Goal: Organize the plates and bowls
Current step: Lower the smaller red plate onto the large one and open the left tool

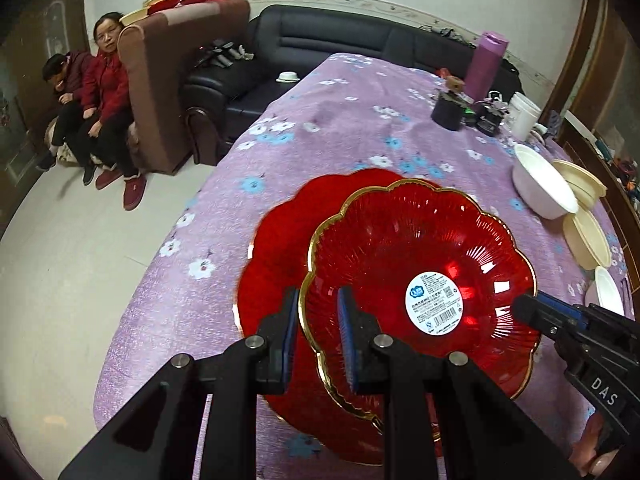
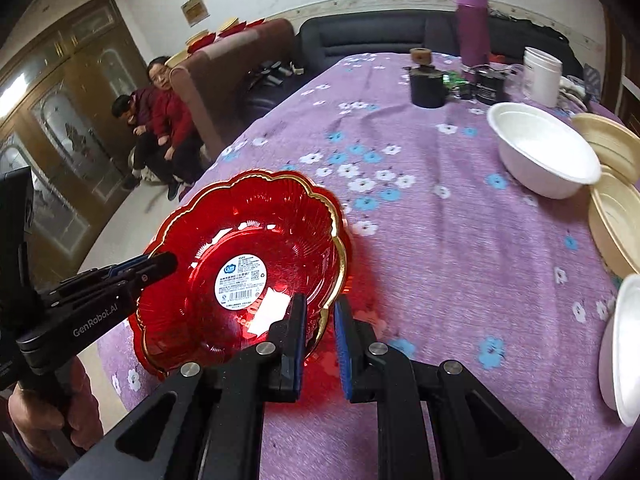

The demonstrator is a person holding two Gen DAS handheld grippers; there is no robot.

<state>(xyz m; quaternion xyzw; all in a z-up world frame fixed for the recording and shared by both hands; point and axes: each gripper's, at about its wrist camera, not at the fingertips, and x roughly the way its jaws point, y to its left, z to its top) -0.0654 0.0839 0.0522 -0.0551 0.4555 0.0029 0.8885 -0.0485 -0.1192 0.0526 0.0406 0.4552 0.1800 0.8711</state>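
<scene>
A red scalloped plate with a gold rim (image 1: 424,240) (image 2: 256,232) and a white label is held above a second red plate (image 1: 276,248) that lies on the purple flowered tablecloth (image 1: 320,128). My left gripper (image 1: 318,316) straddles the plate's left rim, pads on each side with small gaps showing. It also shows from the right wrist view (image 2: 160,266). My right gripper (image 2: 320,320) straddles the plate's right rim the same way, and appears in the left wrist view (image 1: 524,308). White and cream bowls sit at the right.
A white bowl (image 2: 540,148) and cream bowls (image 2: 616,216) stand along the table's right side, another white bowl (image 2: 624,344) nearer. A purple flask (image 2: 472,24), dark cups (image 2: 428,84) and a white tub (image 2: 542,76) stand at the far end. Two people sit by a sofa (image 1: 96,92).
</scene>
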